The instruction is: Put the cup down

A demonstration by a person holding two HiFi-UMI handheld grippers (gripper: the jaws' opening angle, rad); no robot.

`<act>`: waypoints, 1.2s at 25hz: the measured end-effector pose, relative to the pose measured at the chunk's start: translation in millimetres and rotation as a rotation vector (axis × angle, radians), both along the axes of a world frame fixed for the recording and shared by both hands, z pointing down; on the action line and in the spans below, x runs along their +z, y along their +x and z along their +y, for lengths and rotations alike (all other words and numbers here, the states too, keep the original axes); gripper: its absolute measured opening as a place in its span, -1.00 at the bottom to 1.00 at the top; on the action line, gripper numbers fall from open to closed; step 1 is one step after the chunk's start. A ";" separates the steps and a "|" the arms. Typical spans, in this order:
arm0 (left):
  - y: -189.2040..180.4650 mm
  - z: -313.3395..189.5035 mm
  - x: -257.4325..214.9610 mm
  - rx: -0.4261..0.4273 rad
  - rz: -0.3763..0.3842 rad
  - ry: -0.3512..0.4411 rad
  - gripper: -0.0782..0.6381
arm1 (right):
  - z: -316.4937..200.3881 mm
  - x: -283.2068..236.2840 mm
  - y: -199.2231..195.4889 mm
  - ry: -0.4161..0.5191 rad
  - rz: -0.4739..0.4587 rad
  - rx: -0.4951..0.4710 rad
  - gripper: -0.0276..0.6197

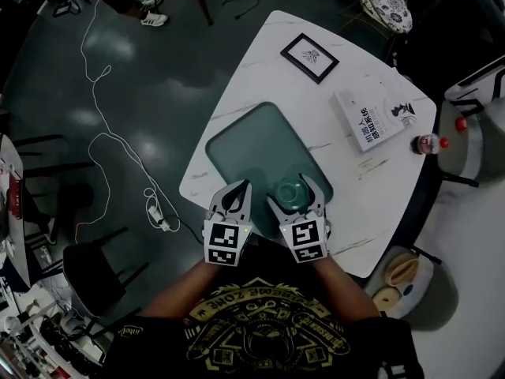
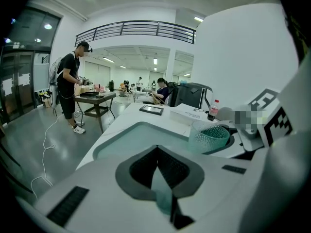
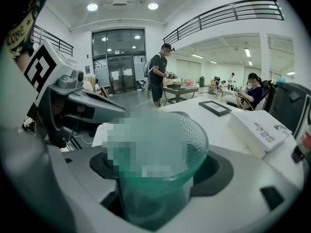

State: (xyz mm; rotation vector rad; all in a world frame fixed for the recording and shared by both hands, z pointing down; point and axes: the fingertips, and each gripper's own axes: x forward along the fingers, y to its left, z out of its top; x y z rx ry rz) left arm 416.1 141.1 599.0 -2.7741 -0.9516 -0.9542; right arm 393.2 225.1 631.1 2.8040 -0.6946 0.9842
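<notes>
A green textured glass cup (image 1: 290, 193) stands upright between the fingers of my right gripper (image 1: 293, 192), which is shut on it, over the near edge of a green mat (image 1: 256, 144). In the right gripper view the cup (image 3: 163, 147) fills the middle, gripped low on its body by the gripper (image 3: 160, 181); I cannot tell whether its base touches the mat. My left gripper (image 1: 241, 188) is just left of it, shut and empty. The left gripper view has that gripper (image 2: 156, 152) at the front and the cup (image 2: 209, 136) to the right.
The white marble table (image 1: 260, 61) carries a black picture frame (image 1: 309, 57), a white book (image 1: 377, 117) and a red-capped bottle (image 1: 428, 143) at the far side. A white cable (image 1: 102, 140) lies on the floor at left. People stand and sit at tables in the background.
</notes>
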 end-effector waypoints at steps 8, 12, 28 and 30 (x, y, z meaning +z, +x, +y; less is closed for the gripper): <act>-0.7 7.6 6.7 0.011 -0.008 0.010 -0.76 | 7.9 12.8 0.4 -0.006 0.015 -0.009 0.28; 0.0 9.2 8.0 0.016 -0.011 0.014 -0.76 | 7.5 15.6 1.4 0.001 0.030 -0.010 0.28; -2.6 14.2 9.3 0.039 -0.007 0.008 -0.76 | 10.4 22.8 -7.0 -0.004 0.045 0.004 0.28; -3.5 14.1 8.9 0.041 -0.006 0.005 -0.76 | 10.9 22.7 -8.5 -0.009 0.047 0.008 0.28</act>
